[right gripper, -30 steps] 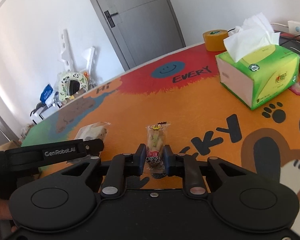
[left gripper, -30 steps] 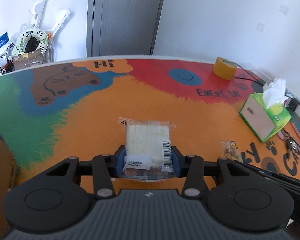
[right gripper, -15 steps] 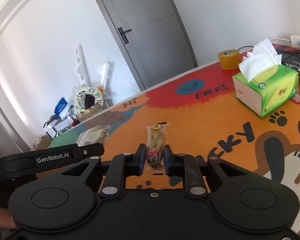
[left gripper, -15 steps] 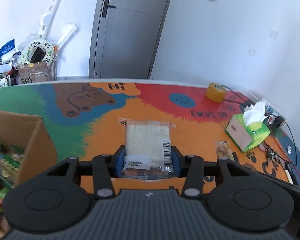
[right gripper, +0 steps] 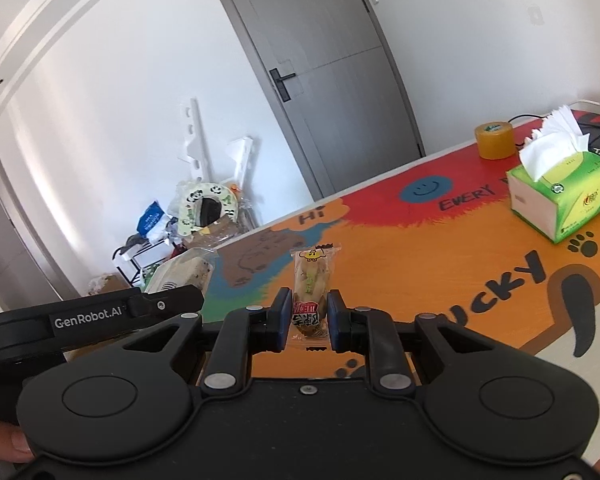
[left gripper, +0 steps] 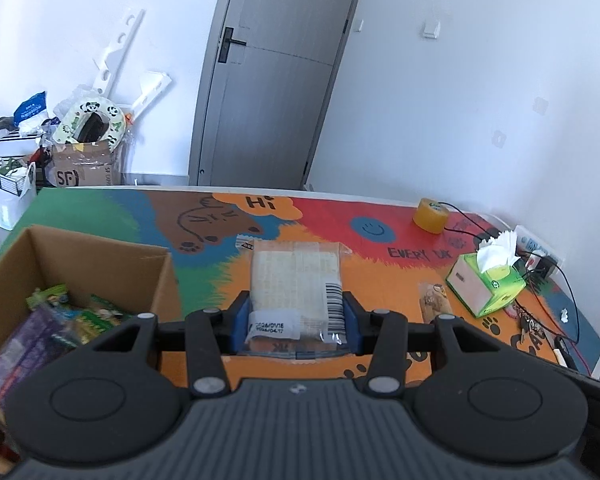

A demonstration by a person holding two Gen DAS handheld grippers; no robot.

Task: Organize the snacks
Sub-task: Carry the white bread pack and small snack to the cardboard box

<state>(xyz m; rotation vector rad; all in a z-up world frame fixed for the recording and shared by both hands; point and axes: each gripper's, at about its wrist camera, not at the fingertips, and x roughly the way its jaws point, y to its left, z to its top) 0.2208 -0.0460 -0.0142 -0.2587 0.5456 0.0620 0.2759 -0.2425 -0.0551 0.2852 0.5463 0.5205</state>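
Note:
My left gripper (left gripper: pixel 296 322) is shut on a flat clear packet of pale crackers (left gripper: pixel 296 280) with a barcode and date label, held in the air above the colourful table (left gripper: pixel 380 276). To its left stands an open cardboard box (left gripper: pixel 96 260) with several snack packs inside. My right gripper (right gripper: pixel 307 322) is shut on a small clear-wrapped snack (right gripper: pixel 311 280) with a red label, also lifted off the table. The left gripper's side (right gripper: pixel 88 318) and its cracker packet (right gripper: pixel 184 270) show at the left of the right wrist view.
One small snack packet (left gripper: pixel 432 300) lies on the table right of my left gripper. A green tissue box (left gripper: pixel 486 288), a tape roll (left gripper: pixel 432 215), keys and cables sit at the right end. A grey door and floor clutter are behind. A hand (right gripper: pixel 4 444) shows bottom left.
Both grippers rose and pulled back with their packets; the table looks farther off. The left view swung left, bringing the cardboard box into sight. Neither grip changed.

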